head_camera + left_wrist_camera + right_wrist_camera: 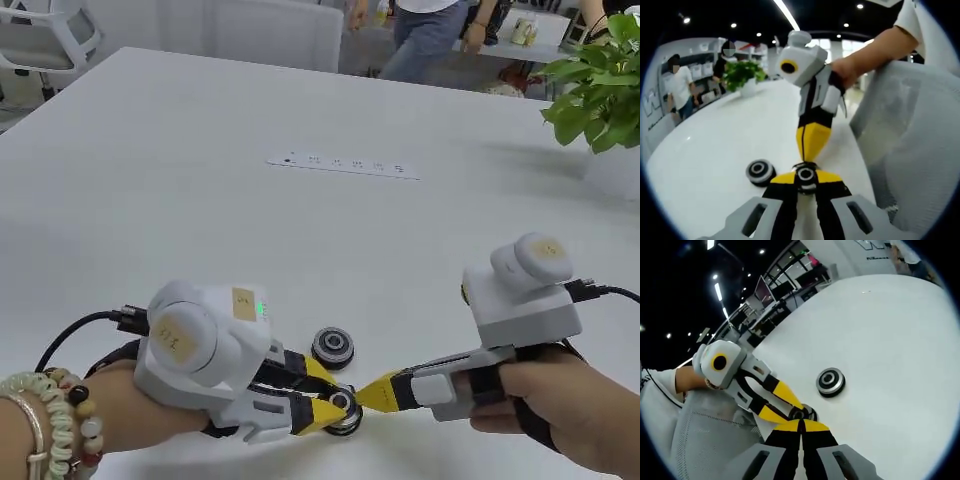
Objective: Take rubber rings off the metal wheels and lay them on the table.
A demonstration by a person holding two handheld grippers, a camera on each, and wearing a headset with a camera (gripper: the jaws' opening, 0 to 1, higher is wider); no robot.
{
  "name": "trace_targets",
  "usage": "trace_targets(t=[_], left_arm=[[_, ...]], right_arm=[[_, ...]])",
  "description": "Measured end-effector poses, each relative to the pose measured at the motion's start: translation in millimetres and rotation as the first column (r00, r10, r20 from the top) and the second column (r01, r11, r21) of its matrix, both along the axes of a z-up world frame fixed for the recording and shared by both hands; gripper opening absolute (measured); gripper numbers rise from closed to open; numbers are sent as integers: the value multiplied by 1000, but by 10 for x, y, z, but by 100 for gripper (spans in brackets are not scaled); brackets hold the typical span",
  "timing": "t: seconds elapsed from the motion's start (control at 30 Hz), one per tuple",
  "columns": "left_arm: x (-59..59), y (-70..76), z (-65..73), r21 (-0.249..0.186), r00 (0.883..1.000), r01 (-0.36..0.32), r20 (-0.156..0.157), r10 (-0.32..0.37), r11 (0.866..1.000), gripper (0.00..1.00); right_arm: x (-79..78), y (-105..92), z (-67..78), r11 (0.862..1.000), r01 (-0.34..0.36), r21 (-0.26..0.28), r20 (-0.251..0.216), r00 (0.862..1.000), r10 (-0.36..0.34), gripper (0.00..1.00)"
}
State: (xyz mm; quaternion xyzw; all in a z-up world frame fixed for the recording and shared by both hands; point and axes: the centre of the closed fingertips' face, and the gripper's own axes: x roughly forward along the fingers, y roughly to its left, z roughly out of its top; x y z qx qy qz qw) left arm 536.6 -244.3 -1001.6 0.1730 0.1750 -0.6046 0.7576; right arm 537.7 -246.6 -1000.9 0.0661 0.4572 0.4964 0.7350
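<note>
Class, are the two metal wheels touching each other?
Apart. The right gripper view shows bare table between the loose wheel and the clamped wheel.

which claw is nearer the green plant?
Right. The right claw is on the green leafy plant's side of the white table; the left claw is farther away, gripping a small metal wheel.

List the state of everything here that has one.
left gripper: shut on held wheel
right gripper: shut, tips at held wheel
second wheel: flat on table, rubber ring on
power strip: no plugs in it
</note>
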Motion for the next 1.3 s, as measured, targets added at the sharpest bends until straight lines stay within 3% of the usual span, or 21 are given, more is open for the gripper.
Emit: trace_targets(t=[0.67, 0.7, 0.73, 0.83, 0.9, 0.97, 1.3], left_arm=[[1, 2, -2, 3, 1000, -5, -4, 5, 1000, 13], [1, 2, -2, 3, 1000, -5, -4, 5, 1000, 13], [1, 2, -3, 3, 1000, -5, -4, 5, 1000, 13], [3, 1, -4, 2, 1000, -7, -4, 7, 1000, 13], [2, 0, -5, 2, 1000, -6, -4, 6, 1000, 13], [3, 0, -6, 3, 1000, -6, -3, 6, 1000, 13], [-9, 5, -4, 11, 1000, -6, 1, 6, 1000, 14]], right_arm=[[-19, 57, 47, 1000, -14, 27, 1, 1000, 14, 0], [-18, 87, 80, 999, -9, 52, -1, 1000, 9, 0], [-15, 160, 191, 993, 4, 122, -20, 1000, -1, 0], [38, 99, 138, 998, -5, 56, 29, 1000, 4, 0], [16, 98, 112, 998, 3, 61, 8, 1000, -4, 0], [33, 50, 70, 999, 10, 33, 14, 1000, -11, 0], [32, -1, 3, 1000, 23, -2, 4, 1000, -23, 0]])
